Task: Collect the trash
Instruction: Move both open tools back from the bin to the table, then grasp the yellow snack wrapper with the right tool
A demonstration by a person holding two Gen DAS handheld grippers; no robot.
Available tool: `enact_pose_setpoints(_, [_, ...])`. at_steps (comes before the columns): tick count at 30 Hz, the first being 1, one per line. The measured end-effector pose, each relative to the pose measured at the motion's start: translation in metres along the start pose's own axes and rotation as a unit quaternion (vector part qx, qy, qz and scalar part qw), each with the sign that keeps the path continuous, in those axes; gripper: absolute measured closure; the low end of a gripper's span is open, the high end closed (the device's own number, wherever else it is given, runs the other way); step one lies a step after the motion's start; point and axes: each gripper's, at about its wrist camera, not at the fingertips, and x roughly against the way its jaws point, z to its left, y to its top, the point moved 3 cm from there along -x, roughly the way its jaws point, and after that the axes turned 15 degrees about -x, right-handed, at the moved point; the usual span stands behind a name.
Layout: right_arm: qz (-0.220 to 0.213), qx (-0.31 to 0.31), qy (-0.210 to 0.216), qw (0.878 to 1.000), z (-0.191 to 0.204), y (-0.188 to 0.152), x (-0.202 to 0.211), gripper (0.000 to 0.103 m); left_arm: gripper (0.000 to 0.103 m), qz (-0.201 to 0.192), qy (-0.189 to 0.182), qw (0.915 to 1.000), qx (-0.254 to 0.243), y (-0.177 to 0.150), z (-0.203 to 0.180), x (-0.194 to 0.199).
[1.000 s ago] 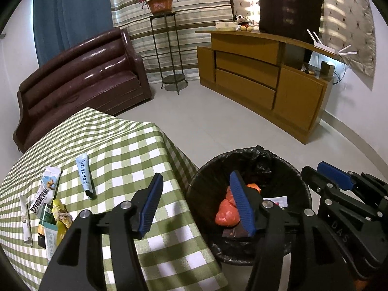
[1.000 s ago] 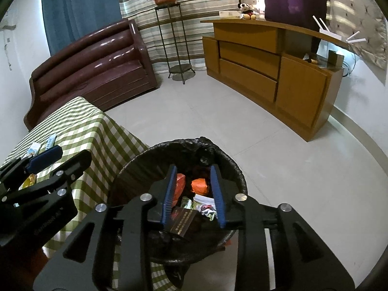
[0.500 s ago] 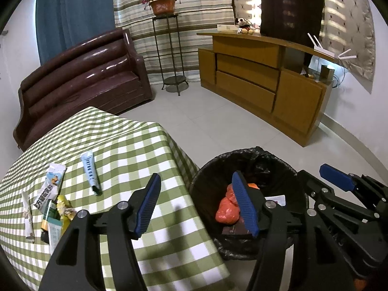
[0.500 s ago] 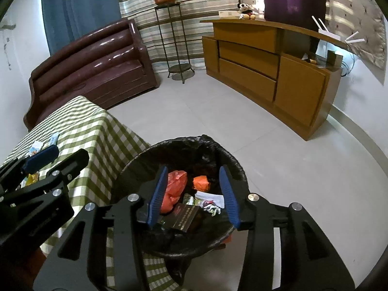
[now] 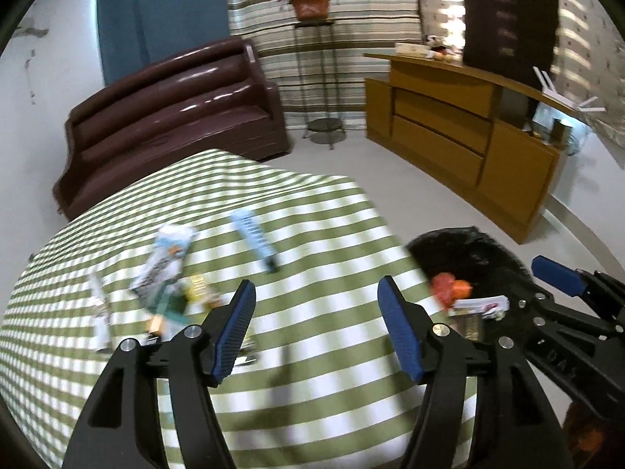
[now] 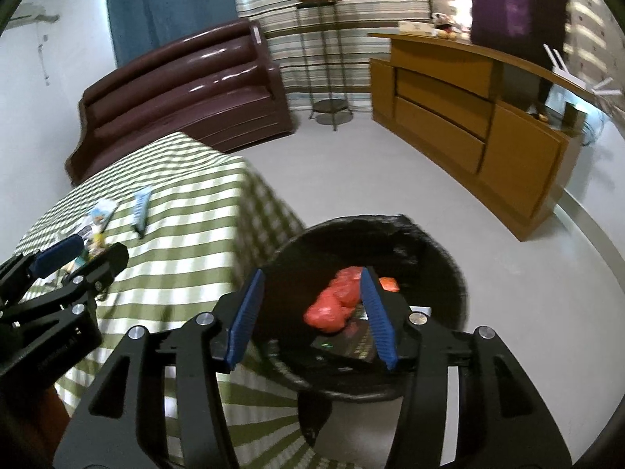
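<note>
My left gripper (image 5: 315, 293) hangs over the green checked table (image 5: 320, 402), jaws opening with nothing between them. Trash lies ahead of it: a light blue tube (image 5: 254, 240), a white and blue wrapper (image 5: 168, 258), a heap of yellow and green wrappers (image 5: 175, 301) and a white strip (image 5: 99, 312). My right gripper (image 6: 311, 279) is above the black-lined bin (image 6: 429, 242) beside the table, jaws also opening and empty. In the bin lie a red bag (image 6: 336, 305) and a dark box (image 6: 347, 346).
The bin stands on the pale floor at the table's right corner. A brown sofa (image 5: 175, 109) sits behind the table, a plant stand (image 5: 312, 78) by the striped curtain, and a long wooden cabinet (image 5: 468, 136) along the right wall.
Both grippers have swung left: the left from the bin's edge to over the table, the right across the bin towards the table. The right jaws have widened clearly, the left a little.
</note>
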Motion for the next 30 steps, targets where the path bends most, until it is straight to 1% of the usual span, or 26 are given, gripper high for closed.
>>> enact_pose_setpoints(10, [0.022, 0.043, 0.041, 0.998, 0.066, -0.021, -0.005, 0.052, 0.038, 0.025, 0.047, 0.9974, 0.048, -0.042, 0.068, 0.014])
enact_pose_setpoints(18, [0.039, 0.078, 0.072, 0.994, 0.120, -0.036, -0.012, 0.052, 0.038, 0.047, 0.082, 0.9919, 0.085, -0.077, 0.119, 0.020])
enact_pose_setpoints(25, [0.052, 0.103, 0.089, 0.989, 0.162, -0.043, -0.023, 0.052, 0.038, 0.058, 0.100, 0.9870, 0.111, -0.098, 0.152, 0.026])
enact_pose_setpoints(30, [0.061, 0.120, 0.091, 0.987, 0.186, -0.048, -0.034, 0.052, 0.038, 0.066, 0.105, 0.9842, 0.126, -0.111, 0.170, 0.027])
